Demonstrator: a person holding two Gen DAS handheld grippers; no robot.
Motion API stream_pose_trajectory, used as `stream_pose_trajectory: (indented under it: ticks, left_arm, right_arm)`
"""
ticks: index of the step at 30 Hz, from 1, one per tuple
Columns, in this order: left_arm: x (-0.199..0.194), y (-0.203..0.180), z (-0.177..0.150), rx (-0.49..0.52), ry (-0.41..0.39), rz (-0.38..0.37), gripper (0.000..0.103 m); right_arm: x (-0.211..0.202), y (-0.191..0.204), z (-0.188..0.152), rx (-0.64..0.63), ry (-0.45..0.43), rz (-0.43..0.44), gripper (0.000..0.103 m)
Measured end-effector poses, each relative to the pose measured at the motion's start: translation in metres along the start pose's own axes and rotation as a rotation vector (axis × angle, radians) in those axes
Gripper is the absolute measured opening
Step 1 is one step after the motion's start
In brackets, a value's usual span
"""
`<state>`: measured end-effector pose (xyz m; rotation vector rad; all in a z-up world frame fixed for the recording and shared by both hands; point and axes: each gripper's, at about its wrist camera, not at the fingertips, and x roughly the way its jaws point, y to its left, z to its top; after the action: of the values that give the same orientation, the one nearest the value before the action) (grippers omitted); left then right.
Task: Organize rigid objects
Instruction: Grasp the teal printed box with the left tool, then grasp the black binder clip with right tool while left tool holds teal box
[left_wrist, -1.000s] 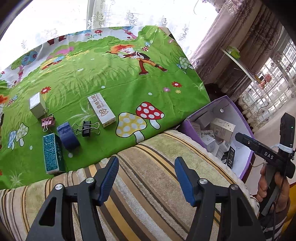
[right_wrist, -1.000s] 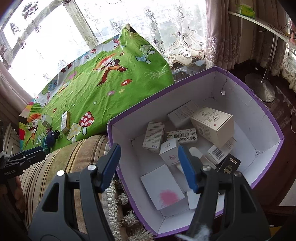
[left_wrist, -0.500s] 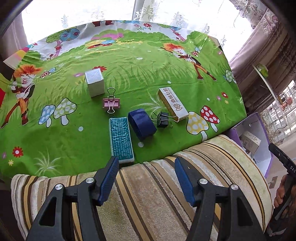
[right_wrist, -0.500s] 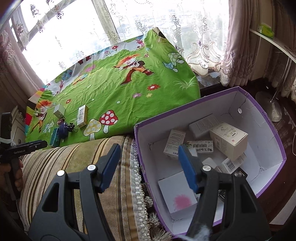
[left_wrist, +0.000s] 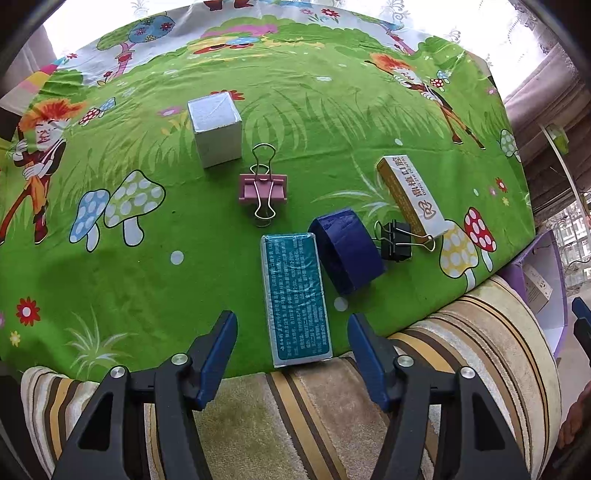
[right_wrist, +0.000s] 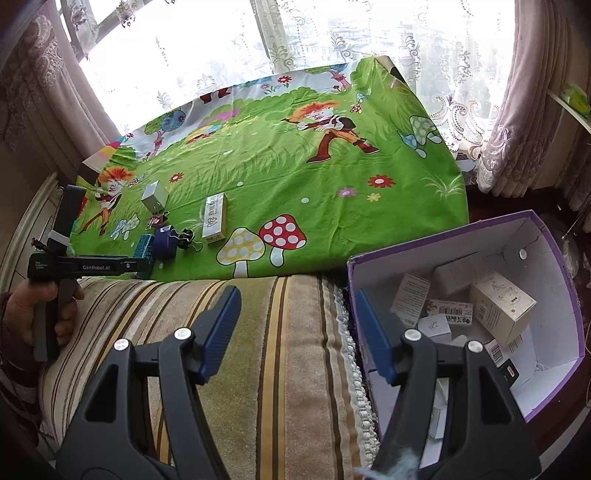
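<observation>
Through the left wrist view we see our left tool (left_wrist: 291, 334) released, its fingers either side of the near end of the teal box (left_wrist: 294, 299), with the blue tape roll (left_wrist: 347, 254) just beside that box. Through the right wrist view our right tool (right_wrist: 295, 328) hangs released over the striped cushion (right_wrist: 258, 332), and the purple bin (right_wrist: 554, 266) of small cartons sits beside that cushion, well apart from the teal box (right_wrist: 144, 246).

Purple box (left_wrist: 546, 280) cut off at the left wrist view's right edge. Lower cartons in it (right_wrist: 439, 410) hidden behind the right gripper (right_wrist: 295, 328). Print on teal box (left_wrist: 295, 295) too small to read.
</observation>
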<state>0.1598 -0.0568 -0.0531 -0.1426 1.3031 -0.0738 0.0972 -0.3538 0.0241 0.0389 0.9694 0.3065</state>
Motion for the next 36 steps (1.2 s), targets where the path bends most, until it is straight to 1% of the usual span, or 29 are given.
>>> stream_pose_trajectory:
  ticks: [5,9,11,13,14,16,20,24,27,30,32,36]
  left_arm:
    - [0.008,0.000,0.002,-0.004,0.013,-0.022,0.056]
    - [0.008,0.004,0.007,-0.013,-0.007,-0.028,0.052]
    - [0.007,0.008,0.009,-0.023,-0.019,-0.027,0.046]
    - [0.007,0.012,0.010,-0.038,-0.028,-0.028,0.036]
    - [0.006,0.015,0.010,-0.047,-0.034,-0.032,0.035]
    - [0.005,0.018,0.009,-0.058,-0.045,-0.045,0.035]
    - [-0.001,0.028,0.001,-0.072,-0.069,-0.055,0.035]
    - [-0.009,0.041,-0.007,-0.119,-0.102,-0.071,0.035]
    - [-0.011,0.044,-0.008,-0.158,-0.125,-0.087,0.035]
    - [-0.013,0.049,-0.010,-0.176,-0.132,-0.100,0.035]
    - [-0.013,0.051,-0.011,-0.181,-0.133,-0.104,0.035]
    - [-0.015,0.053,-0.013,-0.189,-0.138,-0.112,0.035]
  right_arm:
    - [0.018,0.026,0.009,-0.076,0.033,0.002,0.068]
    - [0.033,0.051,0.015,-0.171,0.062,0.008,0.068]
    - [0.039,0.065,0.018,-0.235,0.074,0.016,0.068]
    - [0.046,0.079,0.020,-0.306,0.085,0.018,0.068]
    - [0.050,0.086,0.022,-0.344,0.091,0.025,0.068]
    - [0.057,0.099,0.025,-0.416,0.101,0.050,0.068]
    - [0.074,0.125,0.030,-0.563,0.110,0.066,0.068]
    - [0.095,0.148,0.033,-0.714,0.137,0.085,0.068]
    - [0.109,0.155,0.039,-0.776,0.171,0.126,0.068]
    - [0.122,0.162,0.045,-0.837,0.194,0.133,0.063]
    - [0.128,0.167,0.048,-0.881,0.209,0.142,0.063]
    - [0.144,0.175,0.052,-0.953,0.231,0.122,0.061]
